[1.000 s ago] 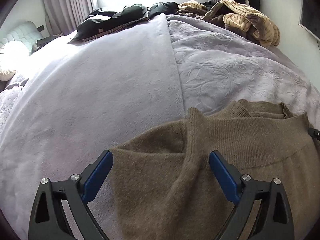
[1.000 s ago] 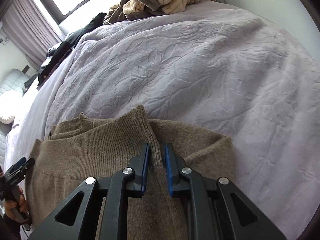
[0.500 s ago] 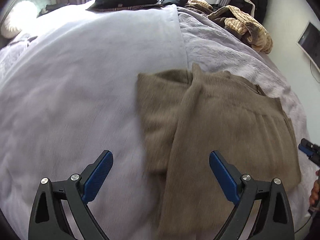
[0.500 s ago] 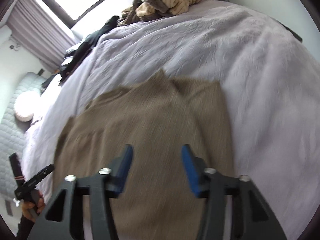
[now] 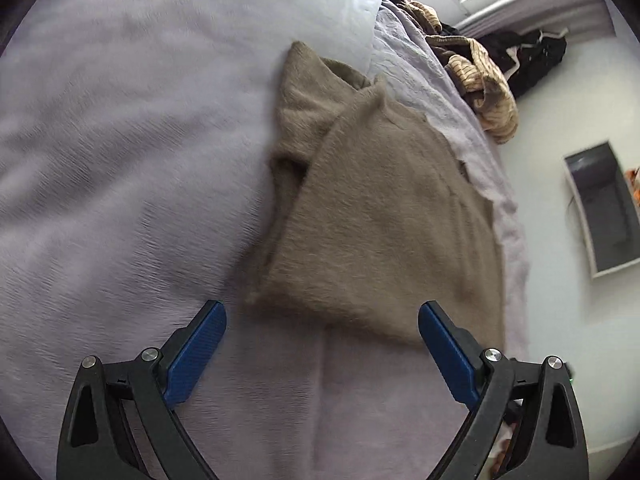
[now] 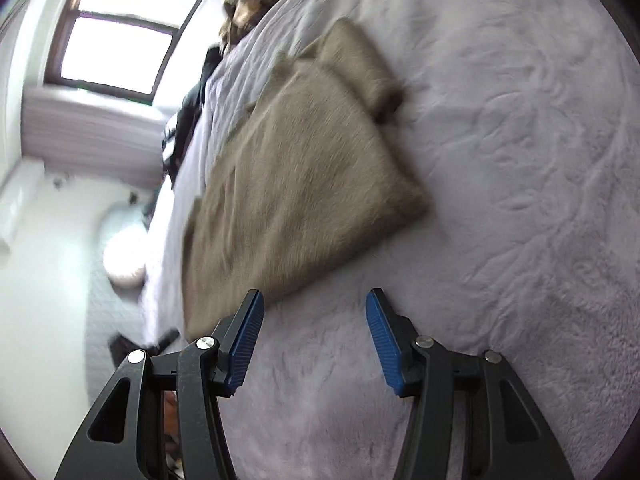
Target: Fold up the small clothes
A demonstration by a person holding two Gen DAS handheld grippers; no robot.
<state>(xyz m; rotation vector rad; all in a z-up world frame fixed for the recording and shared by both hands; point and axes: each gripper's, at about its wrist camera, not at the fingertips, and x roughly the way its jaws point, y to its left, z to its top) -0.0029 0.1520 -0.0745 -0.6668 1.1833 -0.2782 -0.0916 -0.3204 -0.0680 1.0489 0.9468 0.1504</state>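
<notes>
Left wrist view: the brown knit sweater [image 5: 384, 216] lies folded; both the left gripper [image 5: 322, 340] and right gripper [image 6: 314, 334] are spread empty; its near hem should be pinched squarely.

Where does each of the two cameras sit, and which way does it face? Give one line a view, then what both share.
Left wrist: on the left gripper, facing along its open fingers across the bed at the folded brown sweater.
Right wrist: on the right gripper, open too, facing the sweater with the window beyond.
Shared: sweater, bed, striped clothes pile.
</notes>
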